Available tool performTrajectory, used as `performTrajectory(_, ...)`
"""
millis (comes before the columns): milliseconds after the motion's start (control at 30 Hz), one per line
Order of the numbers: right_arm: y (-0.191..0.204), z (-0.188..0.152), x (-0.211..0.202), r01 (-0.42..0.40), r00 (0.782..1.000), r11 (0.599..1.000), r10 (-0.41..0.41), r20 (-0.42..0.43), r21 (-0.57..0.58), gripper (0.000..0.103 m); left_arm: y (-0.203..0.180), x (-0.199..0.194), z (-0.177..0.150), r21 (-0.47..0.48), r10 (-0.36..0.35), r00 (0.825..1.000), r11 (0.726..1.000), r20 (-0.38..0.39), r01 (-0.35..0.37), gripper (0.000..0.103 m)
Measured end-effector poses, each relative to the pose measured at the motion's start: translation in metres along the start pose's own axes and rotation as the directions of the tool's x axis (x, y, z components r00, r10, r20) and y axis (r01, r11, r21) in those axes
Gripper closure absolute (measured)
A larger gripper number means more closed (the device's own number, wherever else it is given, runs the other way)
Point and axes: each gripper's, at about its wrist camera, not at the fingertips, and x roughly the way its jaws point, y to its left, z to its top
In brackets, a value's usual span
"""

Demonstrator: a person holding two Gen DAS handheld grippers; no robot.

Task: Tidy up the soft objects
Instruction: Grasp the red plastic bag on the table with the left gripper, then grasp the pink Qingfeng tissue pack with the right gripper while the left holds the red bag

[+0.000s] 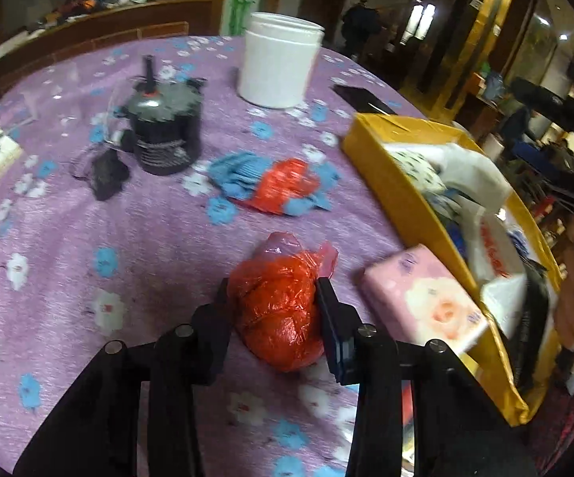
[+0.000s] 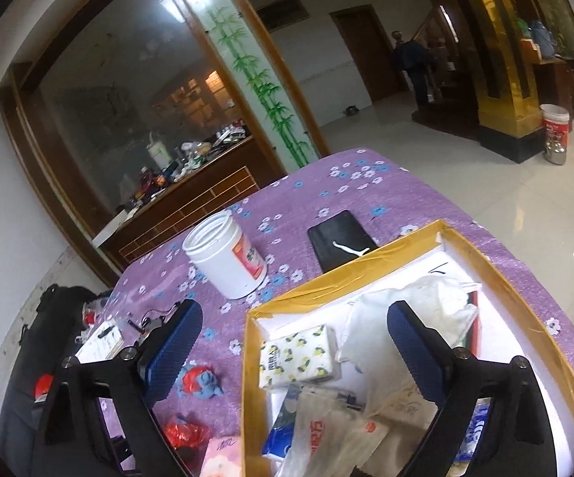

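The left gripper (image 1: 275, 298) has its jaws clamped on a crumpled red plastic bag (image 1: 279, 314) resting on the purple floral tablecloth (image 1: 148, 238), just left of the yellow cardboard box (image 1: 390, 194). The right gripper (image 2: 295, 338) hovers wide-jawed and empty over that box's left wall.

I see: right gripper (image 2: 293, 342) jaws wide, over yellow box (image 2: 370, 266) holding lemon-print tissue pack (image 2: 297, 355), white bags (image 2: 414, 310); white jar (image 2: 227, 260) beyond.
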Motion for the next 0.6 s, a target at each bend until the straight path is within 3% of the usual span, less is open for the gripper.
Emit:
performTrajectory(167,0.017,-0.006,0.001,-0.041,0.999,0.997,0.04,-0.019,-0.069,0.011,0.027,-0.012,0.006,-0.097,0.026,0.998,0.995,0.056,-0.02,0.066)
performTrajectory(367,0.046,-0.023,0.013,-0.156,0.98,0.976,0.135,-0.144,-0.15,0.011,0.042,-0.013,0.01,-0.132,0.039,0.997,0.991,0.071,-0.03,0.066)
performTrajectory(600,0.065,-0.058,0.003,-0.313,0.893,0.95,0.289,-0.344,-0.015,0.011,0.055,-0.023,0.013,-0.174,0.022,0.995,0.985,0.096,-0.005,0.066)
